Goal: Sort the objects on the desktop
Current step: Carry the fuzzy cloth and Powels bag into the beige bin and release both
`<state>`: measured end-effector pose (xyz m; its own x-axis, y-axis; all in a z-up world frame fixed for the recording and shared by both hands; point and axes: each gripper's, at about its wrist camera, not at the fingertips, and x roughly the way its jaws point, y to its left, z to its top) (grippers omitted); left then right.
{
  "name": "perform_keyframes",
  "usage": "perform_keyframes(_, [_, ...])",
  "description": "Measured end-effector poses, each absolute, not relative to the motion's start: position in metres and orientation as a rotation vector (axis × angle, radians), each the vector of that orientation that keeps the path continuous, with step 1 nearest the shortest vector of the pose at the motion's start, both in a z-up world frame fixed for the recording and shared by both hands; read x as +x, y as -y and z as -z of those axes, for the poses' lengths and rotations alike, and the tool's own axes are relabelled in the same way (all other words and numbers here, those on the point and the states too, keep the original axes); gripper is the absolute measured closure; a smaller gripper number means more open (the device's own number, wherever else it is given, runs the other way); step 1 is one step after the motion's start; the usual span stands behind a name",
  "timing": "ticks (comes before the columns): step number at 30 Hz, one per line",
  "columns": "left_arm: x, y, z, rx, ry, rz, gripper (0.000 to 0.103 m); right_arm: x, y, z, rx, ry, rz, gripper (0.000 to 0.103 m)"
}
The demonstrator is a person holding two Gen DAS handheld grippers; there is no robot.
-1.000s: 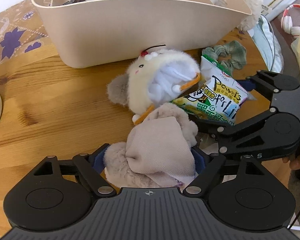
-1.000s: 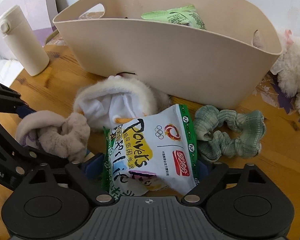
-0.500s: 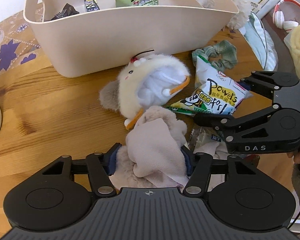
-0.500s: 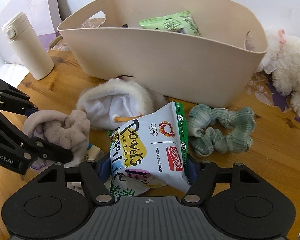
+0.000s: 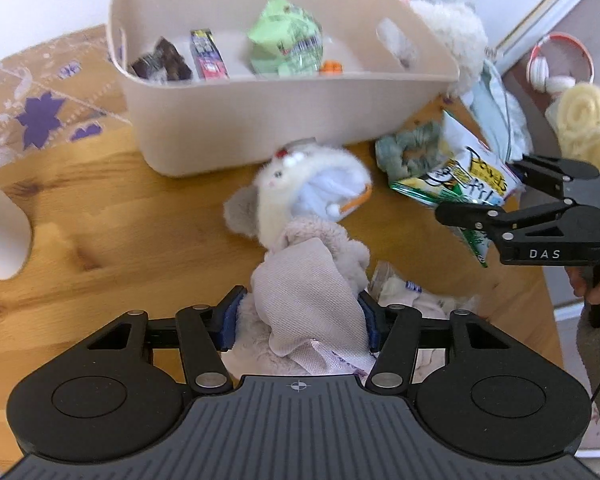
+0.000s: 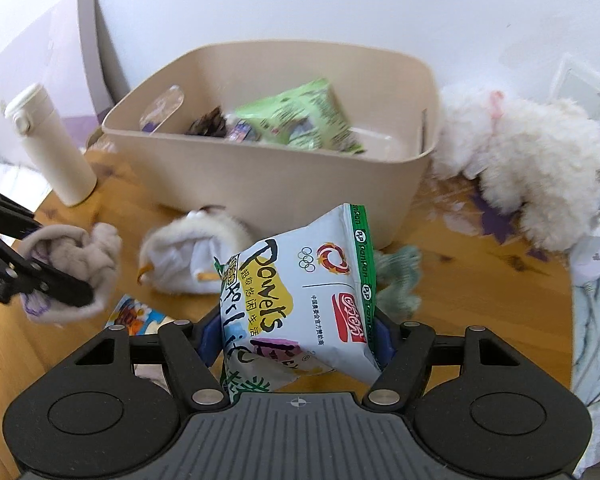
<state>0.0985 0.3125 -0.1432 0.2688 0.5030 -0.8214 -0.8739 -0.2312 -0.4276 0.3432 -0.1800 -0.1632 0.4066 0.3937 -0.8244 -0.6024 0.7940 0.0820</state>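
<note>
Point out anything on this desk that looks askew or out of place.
The plush hat lies tipped on its side, white lining showing, against the beige bin. A small snack packet lies loose on the wooden table, and a green scrunchie lies crumpled by the bin.

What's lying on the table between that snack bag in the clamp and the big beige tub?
Mostly bare wood; a white plush toy lies just left of the line and a green scrunchie pokes out to the right, as the right wrist view shows.

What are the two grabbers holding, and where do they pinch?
The left hand-held gripper pinches a fluffy grey cloth bundle across its middle. The right hand-held gripper squeezes a snack bag by both sides of its lower half.
</note>
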Motion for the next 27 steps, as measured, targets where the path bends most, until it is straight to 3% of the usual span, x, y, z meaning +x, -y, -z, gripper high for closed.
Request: perform_keyframes(27, [0.033,-0.31,0.052,-1.089,-0.194,-1.524,0.046,0.381,0.181,0.102,0.028,-0.845,-0.474,0.034])
